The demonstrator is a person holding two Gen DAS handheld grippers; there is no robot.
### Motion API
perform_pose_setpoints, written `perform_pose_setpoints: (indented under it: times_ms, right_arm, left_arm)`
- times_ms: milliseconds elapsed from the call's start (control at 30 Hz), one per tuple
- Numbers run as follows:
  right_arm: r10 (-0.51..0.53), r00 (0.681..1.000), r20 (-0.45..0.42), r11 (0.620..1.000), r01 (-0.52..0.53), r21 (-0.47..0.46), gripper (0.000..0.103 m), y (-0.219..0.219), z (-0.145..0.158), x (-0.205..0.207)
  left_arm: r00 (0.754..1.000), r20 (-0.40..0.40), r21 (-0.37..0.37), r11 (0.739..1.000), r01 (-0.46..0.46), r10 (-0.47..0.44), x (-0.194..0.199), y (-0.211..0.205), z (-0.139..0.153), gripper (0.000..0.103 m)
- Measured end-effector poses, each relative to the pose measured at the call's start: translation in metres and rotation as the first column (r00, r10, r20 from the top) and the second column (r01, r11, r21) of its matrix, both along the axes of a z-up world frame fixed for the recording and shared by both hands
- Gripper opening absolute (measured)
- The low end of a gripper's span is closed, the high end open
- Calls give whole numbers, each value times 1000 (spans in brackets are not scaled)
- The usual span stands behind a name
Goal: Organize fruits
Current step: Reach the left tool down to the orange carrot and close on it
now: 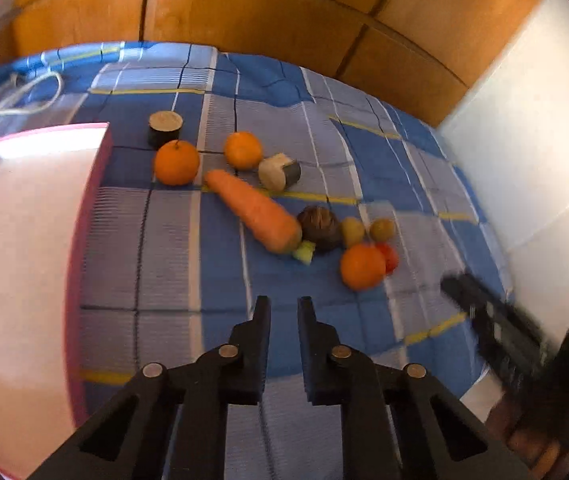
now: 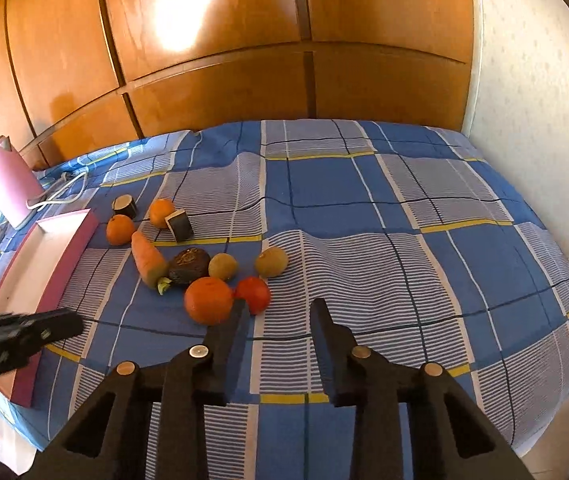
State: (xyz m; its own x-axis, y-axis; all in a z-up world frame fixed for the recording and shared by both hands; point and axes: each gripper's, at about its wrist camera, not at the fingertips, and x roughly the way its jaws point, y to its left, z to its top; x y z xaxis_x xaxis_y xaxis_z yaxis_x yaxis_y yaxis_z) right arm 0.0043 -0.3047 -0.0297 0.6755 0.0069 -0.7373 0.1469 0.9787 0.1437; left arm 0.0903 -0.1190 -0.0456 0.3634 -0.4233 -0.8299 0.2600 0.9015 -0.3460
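Fruits lie on a blue checked bedspread [image 2: 364, 208]. An orange [image 2: 208, 300] and a red tomato [image 2: 254, 292] lie just ahead of my right gripper [image 2: 280, 308], which is open and empty. Behind them are a dark avocado [image 2: 189, 266], two kiwis [image 2: 223, 266] [image 2: 271, 262], a carrot [image 2: 147, 258] and two more oranges [image 2: 120, 229] [image 2: 162, 212]. My left gripper [image 1: 284, 306] hovers empty above the spread with a narrow gap between its fingers, short of the carrot [image 1: 256, 210] and the near orange [image 1: 362, 266]. A pink-rimmed tray [image 1: 88, 200] lies left.
Two dark cylinder pieces [image 1: 165, 128] [image 1: 280, 171] lie among the far oranges. A pink kettle [image 2: 6, 178] with a white cord stands at the far left. Wooden wardrobe doors [image 2: 220, 60] rise behind the bed, and a white wall [image 2: 540, 100] runs along the right.
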Motion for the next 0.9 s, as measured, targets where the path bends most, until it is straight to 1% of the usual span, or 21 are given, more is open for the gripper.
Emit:
perform_pose_setpoints:
  times_ms: [67,167,233,267,300,367,400,467,500,600,633,667,700,733,833,900]
  right_arm:
    - [18,1000,3,1000,-18,7,32,1,0,1]
    - [44,999,2,999,-44,28,32,3,-4,2]
    - [54,999,-2,998,-54,33,32,5,-5,3]
    - [61,998,-2,998,-60,31,32,6,-6,2]
    - [68,998,1,997,-68,27,32,7,-6,2]
    - [78,997,7,997,-78,21,32,8,-6,2]
    - [82,997,10,996,-82,22,32,7,-5,2]
    - [89,996,8,995,-89,35,32,6,-6,3]
    - [95,995,8,995,-95,39,32,6,-7,3]
    - [105,994,-2,993,-105,46,32,6,-11,5]
    - [106,994,-5,993,-106,46,32,7,-12,5]
    - [107,994,-7,993,-106,46,32,7,-12,6]
    - [106,994,-7,993,-106,47,32,6,-13,6]
    - [105,994,-9,993,-104,49,32,5,-13,7]
    - [105,994,-14,993,-105,56,32,4,-14,8]
    - [111,994,-17,992,-110,61,32,4,-14,9]
  left_arm:
    - [999,-28,-27,999,-45,44,15,-1,-3,14]
    - [991,-70,-37,993,-115,112,38,-3,-10,14]
    - [986,-89,-37,989,-142,139,52,-7,-15,18]
    - [984,-95,-34,988,-154,150,57,-9,-18,25]
    - [981,-106,-39,985,-169,164,62,-10,-20,35]
    - [973,-113,-42,978,-205,199,71,-13,-24,46]
    - [971,-111,-31,976,-215,211,75,-15,-25,47]
    - [971,-111,-7,977,-215,213,81,-21,-30,48]
    - [971,-110,17,977,-212,212,83,-26,-34,48]
    - [975,-108,57,981,-188,193,79,-33,-45,47]
    - [979,-81,56,981,-185,189,76,-33,-45,47]
    - [983,-56,70,983,-169,173,72,-35,-44,46]
    - [986,-45,68,985,-157,160,68,-36,-43,40]
    - [989,-44,61,988,-141,144,65,-36,-42,38]
    - [996,-8,93,992,-84,85,55,-37,-39,35]
    - [998,-3,97,994,-55,56,47,-33,-39,33]
